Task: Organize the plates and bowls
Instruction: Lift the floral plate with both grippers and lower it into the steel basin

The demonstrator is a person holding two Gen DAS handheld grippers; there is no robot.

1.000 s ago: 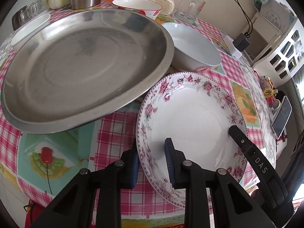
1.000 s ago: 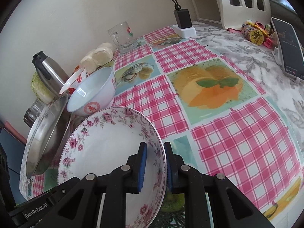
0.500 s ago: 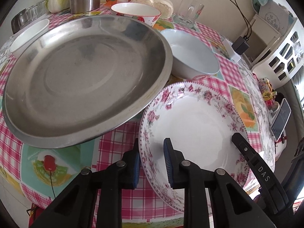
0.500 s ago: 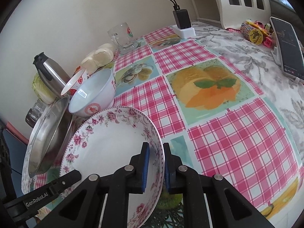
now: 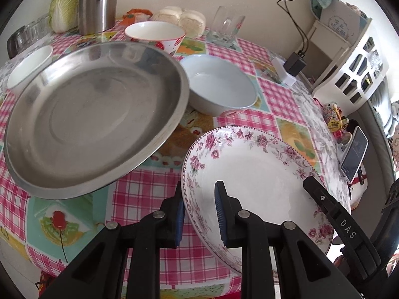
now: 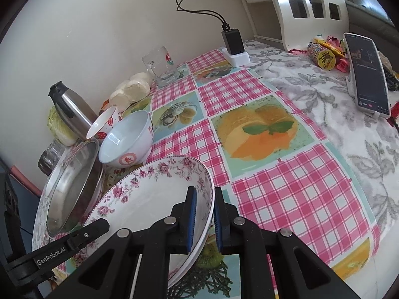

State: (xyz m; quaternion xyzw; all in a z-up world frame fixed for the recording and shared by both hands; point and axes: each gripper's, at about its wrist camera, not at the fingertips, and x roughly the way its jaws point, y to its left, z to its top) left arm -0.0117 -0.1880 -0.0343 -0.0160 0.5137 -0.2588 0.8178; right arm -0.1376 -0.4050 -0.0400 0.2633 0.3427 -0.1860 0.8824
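Where grippers clamp floral plate (image 5: 251,174), "DAS", "GenRobot.AI" lettering

We read "DAS" in pale letters on the black finger of the right gripper (image 5: 346,226), where it crosses the left wrist view. In the right wrist view, "GenRobot.AI" runs along the black finger of the left gripper (image 6: 58,254). The pale bowl (image 6: 127,140) bears a round red emblem with a single character on its side; we cannot make out which one. The glass mug (image 6: 162,67) carries a small red and green round logo, too small to read. The phone (image 6: 367,72) screen shows lines of text, and the yellow packet (image 6: 324,57) has dark characters; neither is legible.
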